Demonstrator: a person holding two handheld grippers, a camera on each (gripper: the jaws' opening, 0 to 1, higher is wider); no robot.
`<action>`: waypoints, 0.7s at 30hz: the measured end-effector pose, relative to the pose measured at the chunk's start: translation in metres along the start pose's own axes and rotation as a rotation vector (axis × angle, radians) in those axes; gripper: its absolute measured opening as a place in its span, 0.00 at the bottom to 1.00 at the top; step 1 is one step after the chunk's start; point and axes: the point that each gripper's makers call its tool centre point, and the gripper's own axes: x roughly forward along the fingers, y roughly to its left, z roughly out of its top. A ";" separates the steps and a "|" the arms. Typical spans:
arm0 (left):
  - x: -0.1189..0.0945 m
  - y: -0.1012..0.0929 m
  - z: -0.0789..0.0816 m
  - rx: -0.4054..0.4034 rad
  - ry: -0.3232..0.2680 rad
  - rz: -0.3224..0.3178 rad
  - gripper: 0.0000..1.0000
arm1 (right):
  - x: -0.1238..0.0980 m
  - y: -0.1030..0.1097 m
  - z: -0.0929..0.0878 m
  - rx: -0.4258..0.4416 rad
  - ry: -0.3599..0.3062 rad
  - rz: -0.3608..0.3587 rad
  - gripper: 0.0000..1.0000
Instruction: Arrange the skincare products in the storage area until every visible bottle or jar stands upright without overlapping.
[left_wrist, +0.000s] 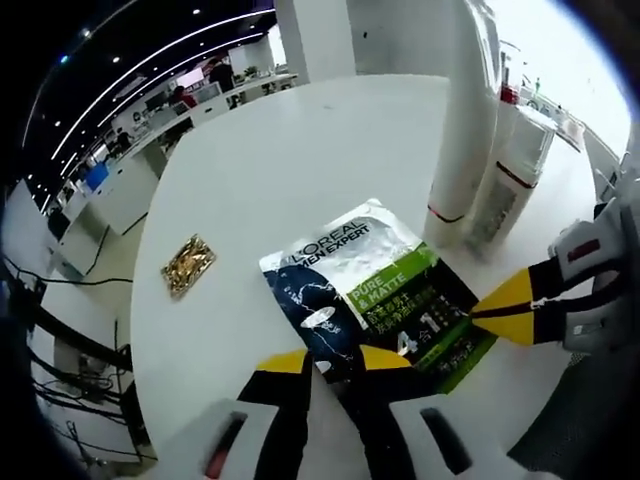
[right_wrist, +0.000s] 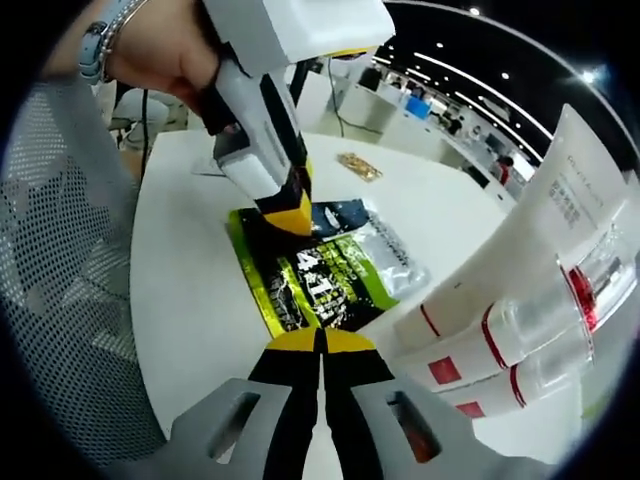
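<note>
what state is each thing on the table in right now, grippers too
sachet: lying flat on the table, both grippers at its edges
white tubes: standing upright, close together
gold packet: lying flat, apart from the rest
left gripper: jaws on the sachet's edge
right gripper: jaws shut at the sachet's edge

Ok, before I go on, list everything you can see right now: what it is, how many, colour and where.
Sachet: one, dark blue, green and silver, flat on the table, centre.
Tubes: at least two, white with red bands, standing together beyond the sachet.
Small packet: one, gold, flat on the table, apart from the sachet.
Table: one, white, round-edged.
Mesh chair: one, grey, beside the table.
Left hand-held gripper: yellow-tipped jaws at the sachet's near edge, slightly apart.
Right hand-held gripper: yellow-tipped jaws closed together at the sachet's opposite edge.
Person's hand: holding the left hand-held gripper.
</note>
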 end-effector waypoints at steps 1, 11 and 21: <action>0.000 0.001 0.000 0.004 0.002 0.003 0.18 | 0.000 0.000 0.000 0.002 -0.001 -0.001 0.00; -0.013 0.040 -0.010 0.057 0.102 0.205 0.16 | 0.000 0.000 -0.001 0.023 0.001 -0.004 0.00; -0.023 -0.016 0.000 -0.090 0.101 -0.136 0.07 | 0.000 0.000 -0.001 0.037 0.001 -0.003 0.00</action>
